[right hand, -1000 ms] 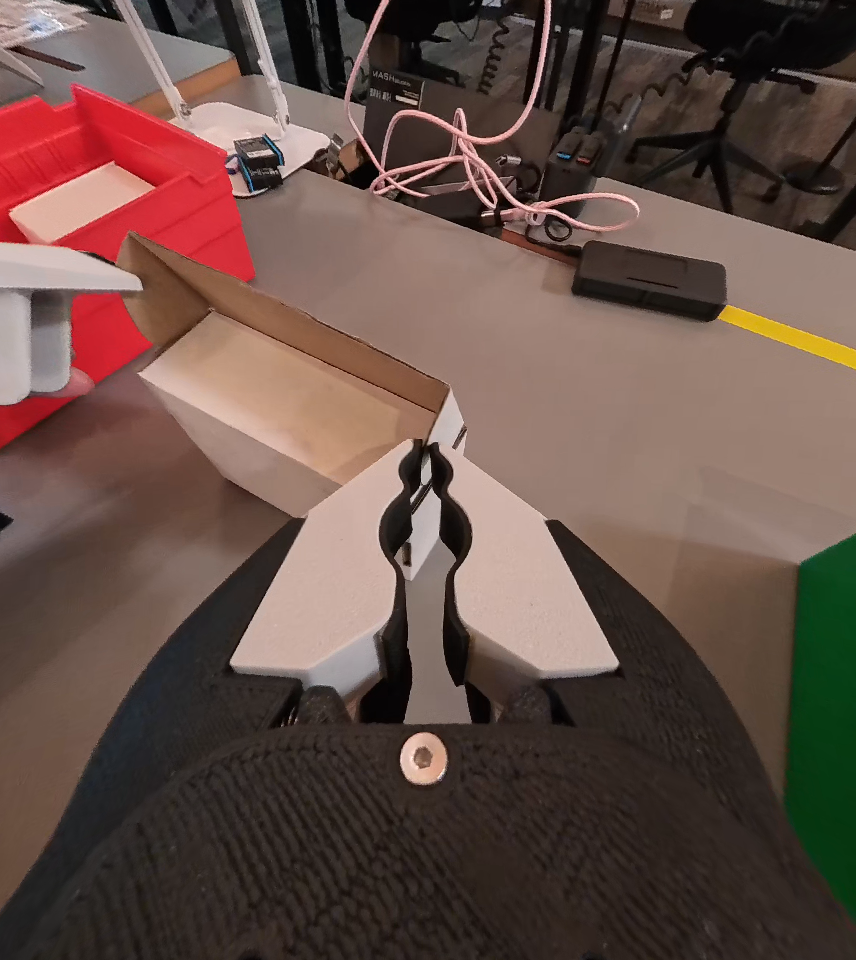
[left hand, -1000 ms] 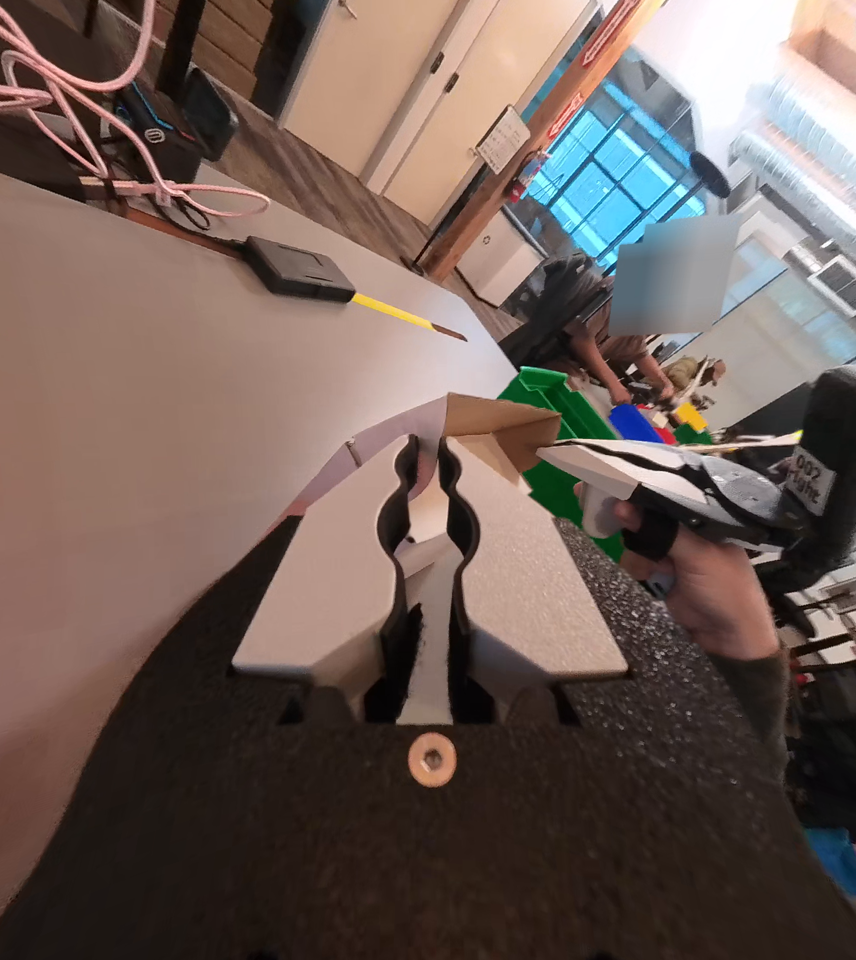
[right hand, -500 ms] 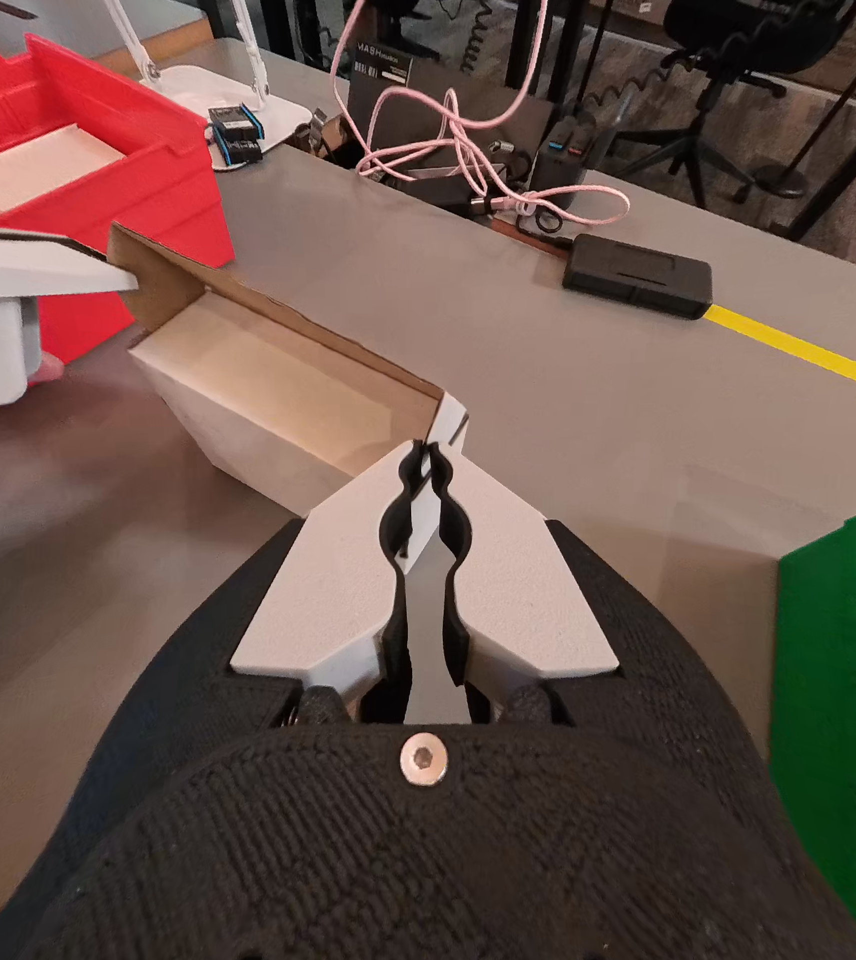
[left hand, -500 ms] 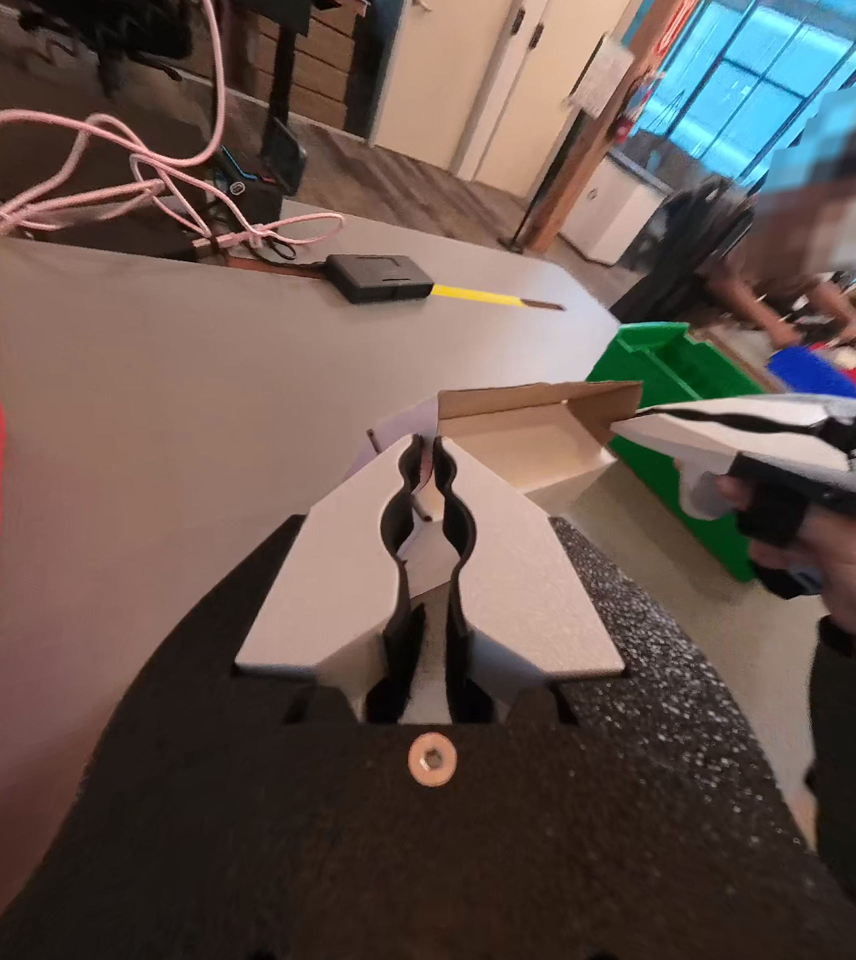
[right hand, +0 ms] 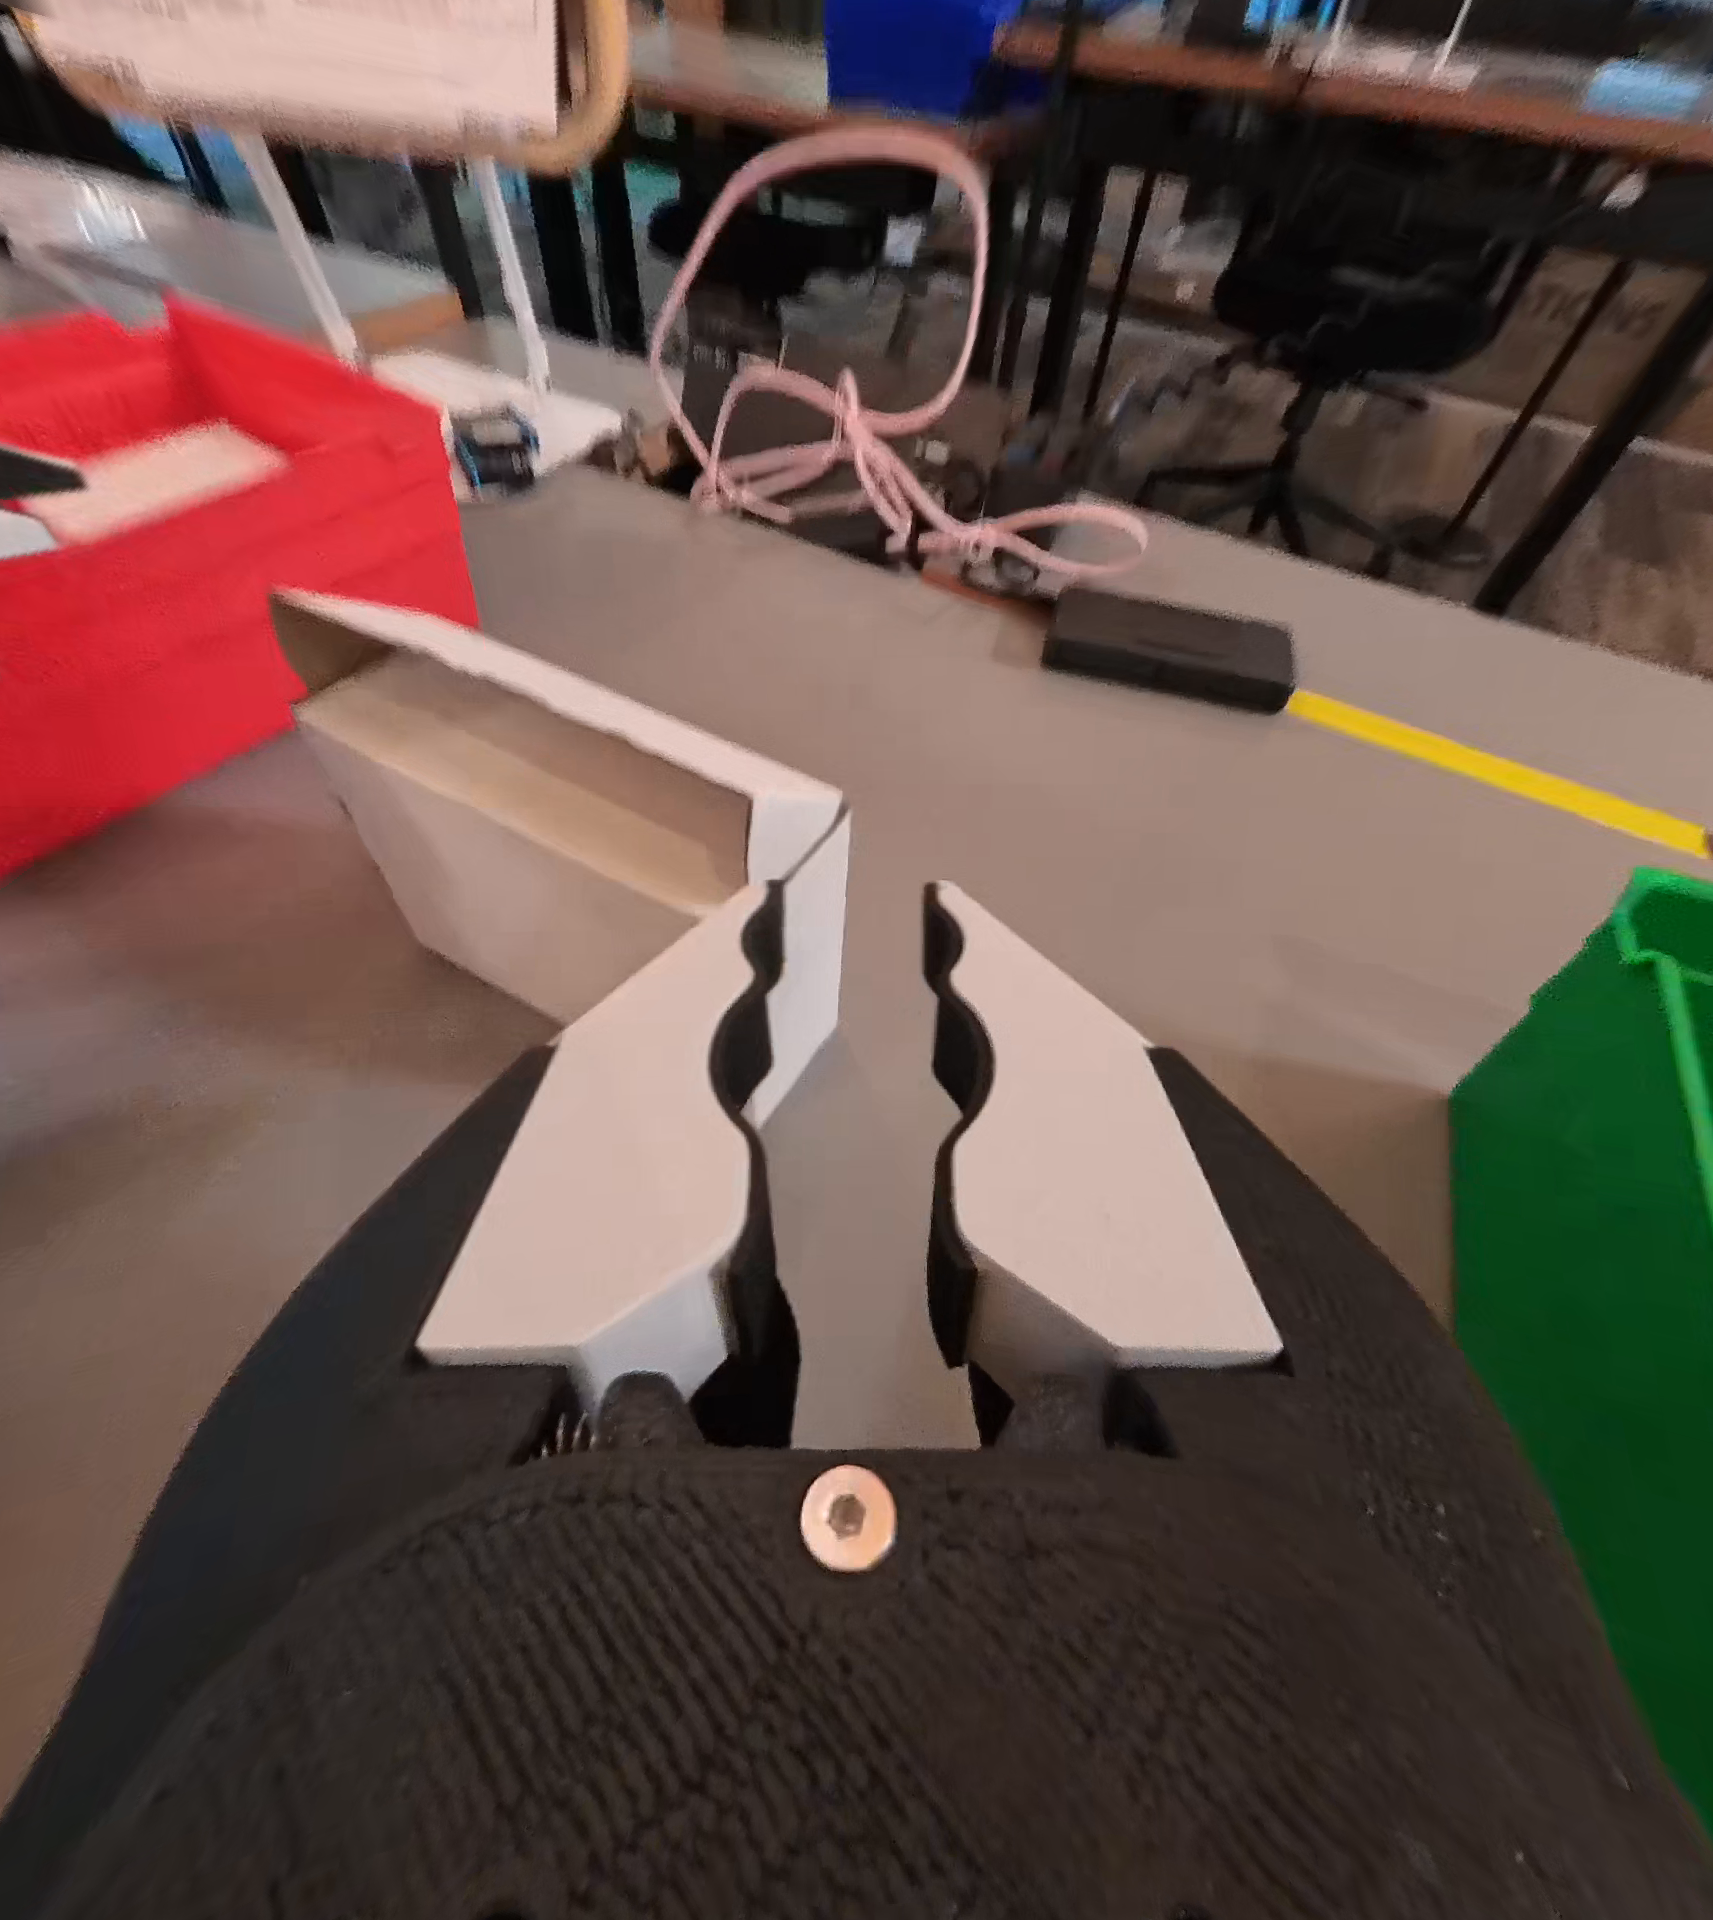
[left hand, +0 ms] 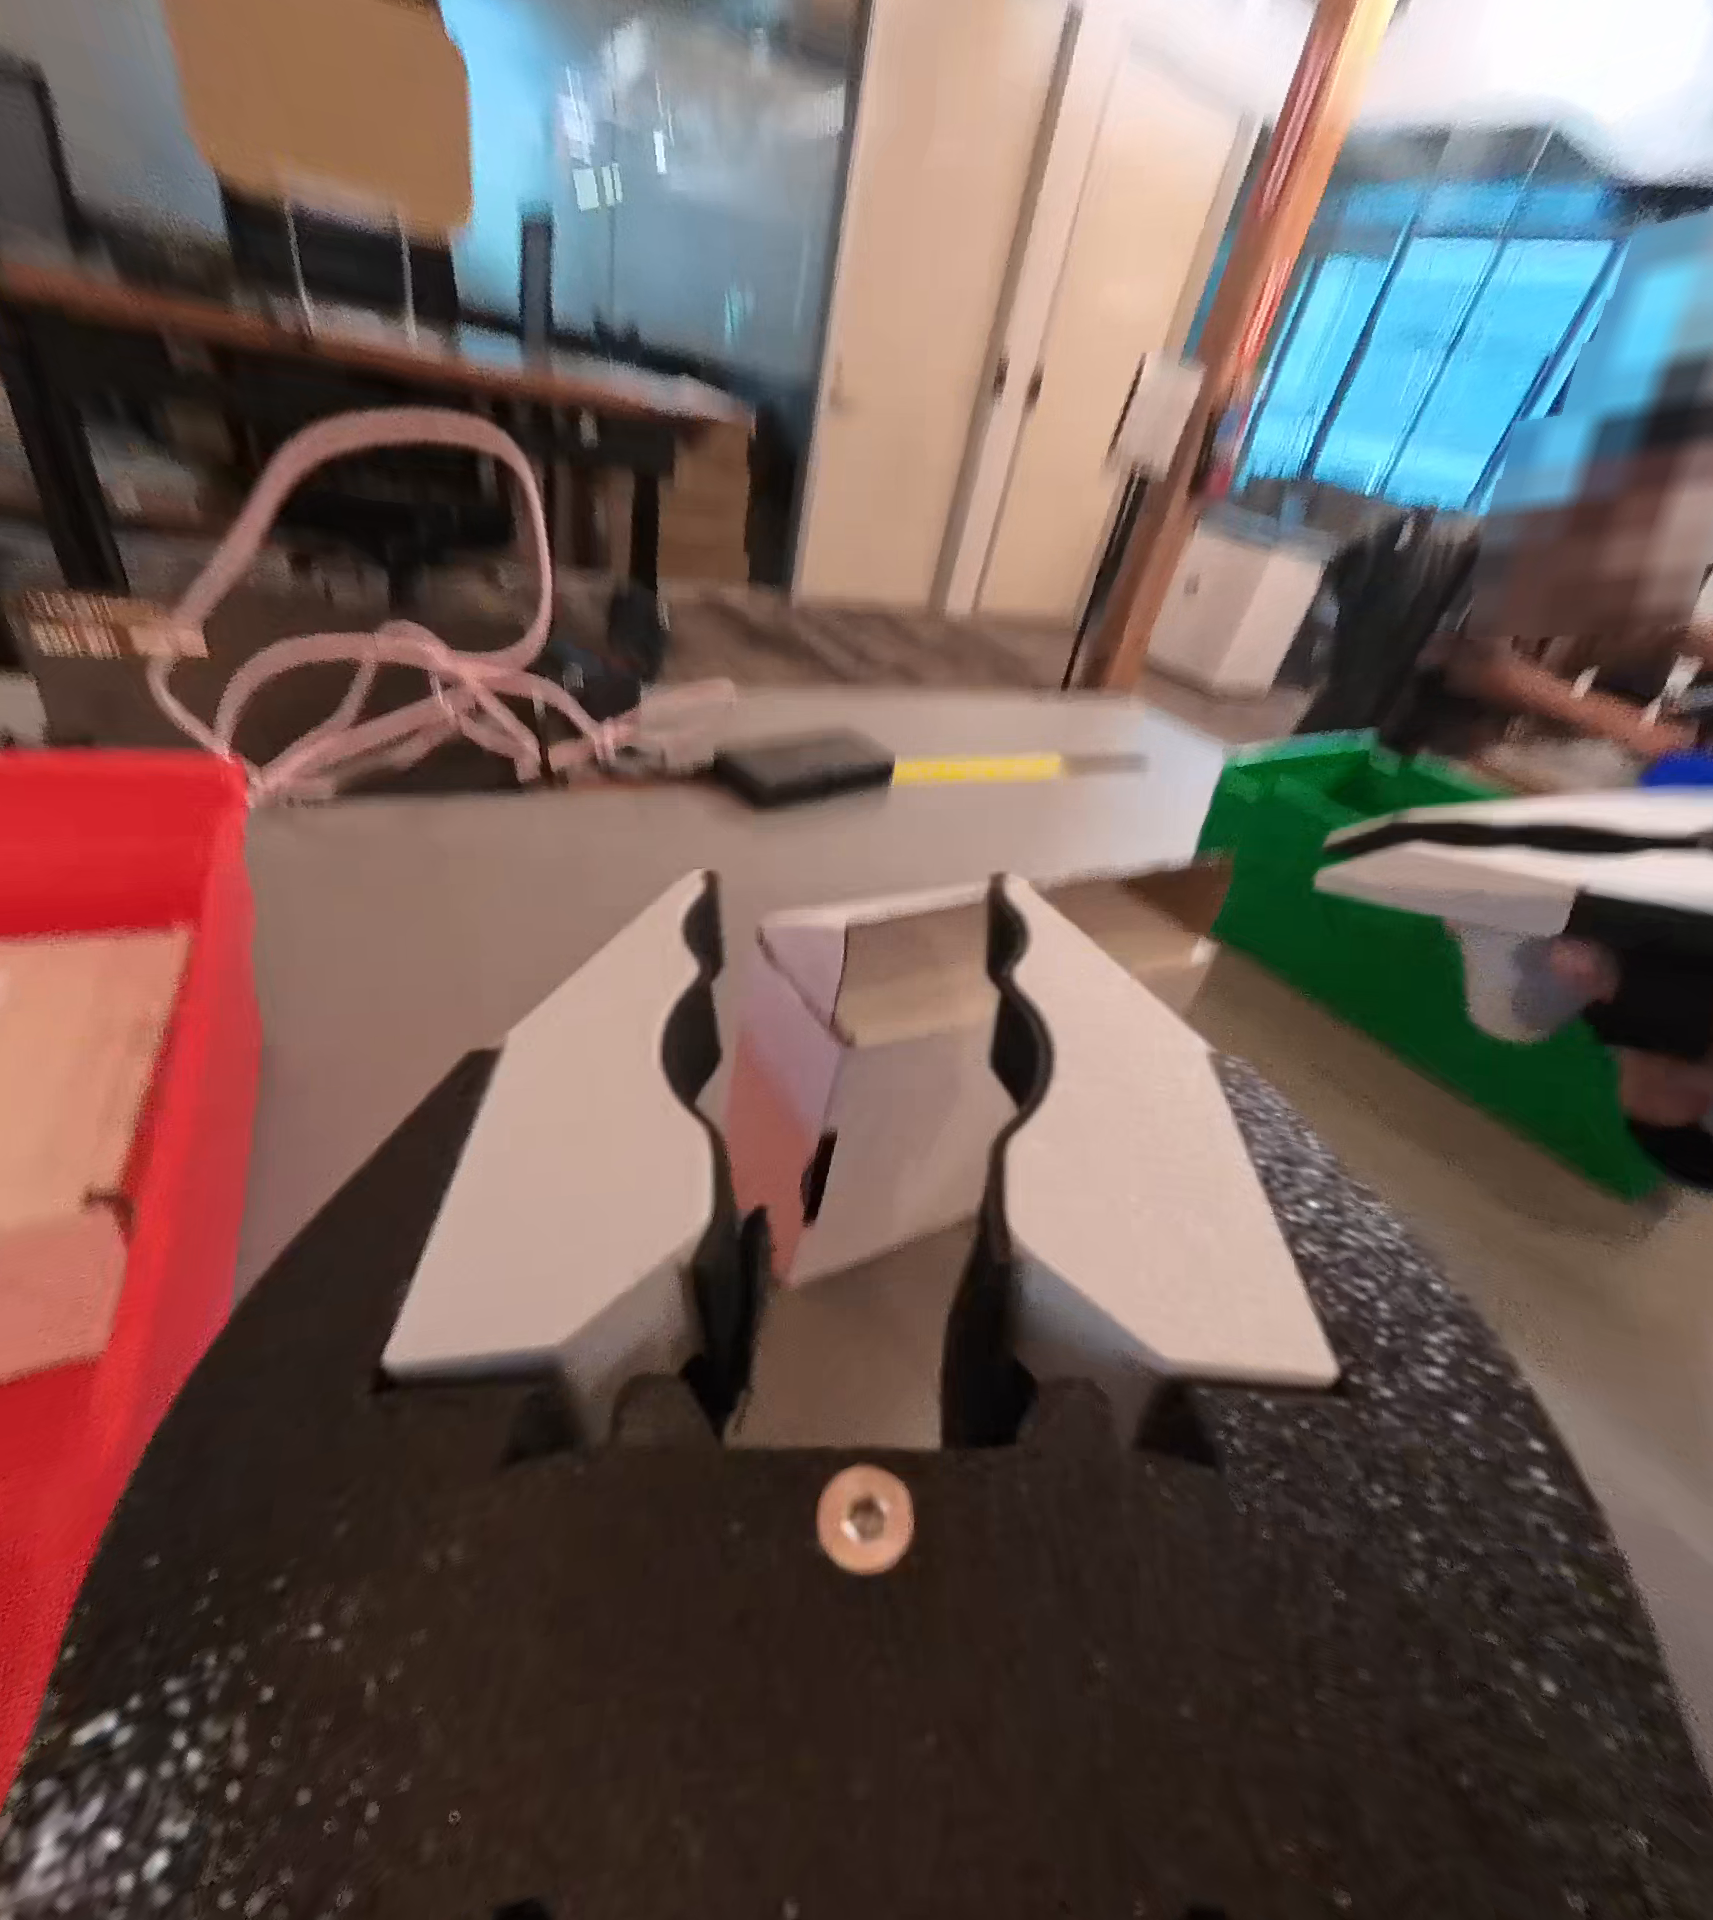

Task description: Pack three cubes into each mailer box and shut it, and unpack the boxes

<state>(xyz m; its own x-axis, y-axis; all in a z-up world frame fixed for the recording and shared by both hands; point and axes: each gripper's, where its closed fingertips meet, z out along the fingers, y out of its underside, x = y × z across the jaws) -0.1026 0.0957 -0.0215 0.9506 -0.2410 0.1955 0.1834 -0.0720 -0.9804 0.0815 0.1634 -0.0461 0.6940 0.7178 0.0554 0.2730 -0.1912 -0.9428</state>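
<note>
Fingers of the left gripper [left hand: 852,904] are standing wide apart, with a corner of the white mailer box [right hand: 561,800] sitting between them — neither pad is pressing on the cardboard, so nothing is being grasped. Going left to right: the red bin [right hand: 208,582] is sitting at the left of the table [right hand: 1091,831] and holding another pale box [left hand: 10,1132]; the open mailer box is resting on the table just beside it, lid up, its inside looking empty as far as the pictures are showing. Right of that, the right gripper [right hand: 854,894] is hovering at the box's near corner with its fingers parted too; the corner flap is lying against the left finger [right hand: 623,1122], but the other finger is standing clear, so this one is released as well. Farthest right, the green bin [right hand: 1662,1195] is waiting.

No cubes are showing anywhere. Judging from this, the box is opened and set down, and is either awaiting its three cubes or already emptied — which, I cannot tell.
</note>
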